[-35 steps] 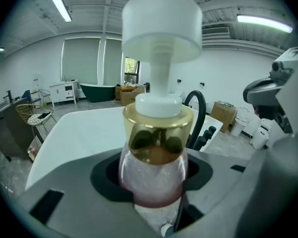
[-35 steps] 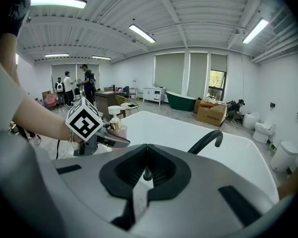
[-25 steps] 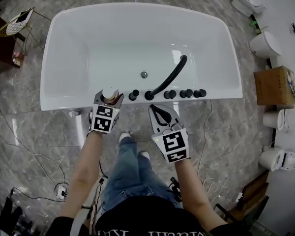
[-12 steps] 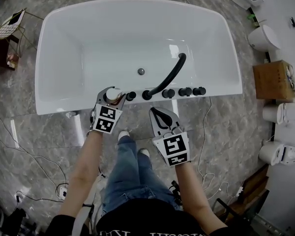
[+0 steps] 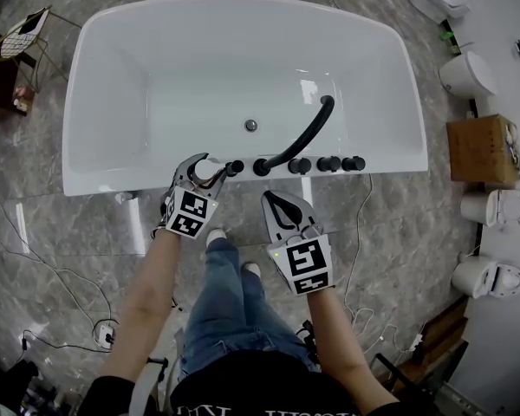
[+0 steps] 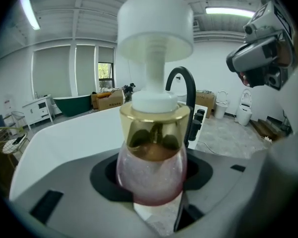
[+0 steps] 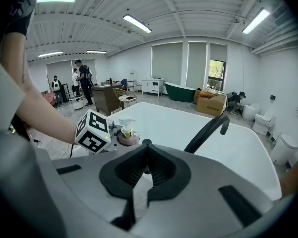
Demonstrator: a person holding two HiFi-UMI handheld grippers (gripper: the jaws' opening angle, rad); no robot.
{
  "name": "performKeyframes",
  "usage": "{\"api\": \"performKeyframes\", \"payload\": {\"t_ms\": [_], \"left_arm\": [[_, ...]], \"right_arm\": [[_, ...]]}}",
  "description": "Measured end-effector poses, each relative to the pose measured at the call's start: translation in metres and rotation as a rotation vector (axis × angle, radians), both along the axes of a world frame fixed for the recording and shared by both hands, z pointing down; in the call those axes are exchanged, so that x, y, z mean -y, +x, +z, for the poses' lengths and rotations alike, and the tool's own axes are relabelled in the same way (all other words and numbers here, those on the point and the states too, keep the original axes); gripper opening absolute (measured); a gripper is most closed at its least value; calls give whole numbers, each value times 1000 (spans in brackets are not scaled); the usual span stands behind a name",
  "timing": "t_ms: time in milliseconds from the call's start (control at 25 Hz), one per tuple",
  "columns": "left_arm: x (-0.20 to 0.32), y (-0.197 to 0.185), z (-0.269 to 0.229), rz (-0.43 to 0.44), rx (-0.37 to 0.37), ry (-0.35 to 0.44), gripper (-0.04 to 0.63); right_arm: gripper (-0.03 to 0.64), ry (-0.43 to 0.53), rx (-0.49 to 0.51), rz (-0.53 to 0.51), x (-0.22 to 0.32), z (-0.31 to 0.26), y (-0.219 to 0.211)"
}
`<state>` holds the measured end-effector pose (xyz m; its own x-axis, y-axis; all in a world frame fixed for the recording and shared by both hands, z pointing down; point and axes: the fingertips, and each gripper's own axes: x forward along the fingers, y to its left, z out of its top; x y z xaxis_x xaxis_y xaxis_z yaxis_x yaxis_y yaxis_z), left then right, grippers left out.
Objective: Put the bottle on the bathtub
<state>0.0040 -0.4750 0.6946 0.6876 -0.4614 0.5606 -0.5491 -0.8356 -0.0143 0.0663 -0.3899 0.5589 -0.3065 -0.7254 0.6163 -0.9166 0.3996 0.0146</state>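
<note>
Gripping bottle (image 6: 151, 167), left claw (image 5: 204, 165) nearer bathtub rim (image 5: 139, 183) than before, right claw (image 5: 278, 202) closed.

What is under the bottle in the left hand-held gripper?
The bathtub's near rim lies below the bottle, left of the black knobs. The left hand-held gripper clamps the bottle's belly and covers its base, so contact with the rim cannot be seen.

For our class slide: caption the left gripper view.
Left gripper holds a pink pump bottle at the rim of the white bathtub, black faucet behind.
</note>
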Motion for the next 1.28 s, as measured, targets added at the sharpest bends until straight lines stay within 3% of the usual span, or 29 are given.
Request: {"api": "performKeyframes", "payload": {"t_ms": [240,400,560,680,1280], "left_arm": [[-5,4,0,136,32,90,225],[-4,2,1,173,47,102,229],[-6,2,9,140,104,45,250],[-10,-5,12,112,120,-4,357],[-55,-33,-62,-115,35,49,368]], "right_arm": [[17,-7,-3,-6,-5,1,-1],[17,-6,0,-18,-5,1,-7],[17,-4,5,-20,-8,-1,-6],[17,6,13,-31,-9,-6,-10],[17,121,35,-114,-62,-60,-19]]}}
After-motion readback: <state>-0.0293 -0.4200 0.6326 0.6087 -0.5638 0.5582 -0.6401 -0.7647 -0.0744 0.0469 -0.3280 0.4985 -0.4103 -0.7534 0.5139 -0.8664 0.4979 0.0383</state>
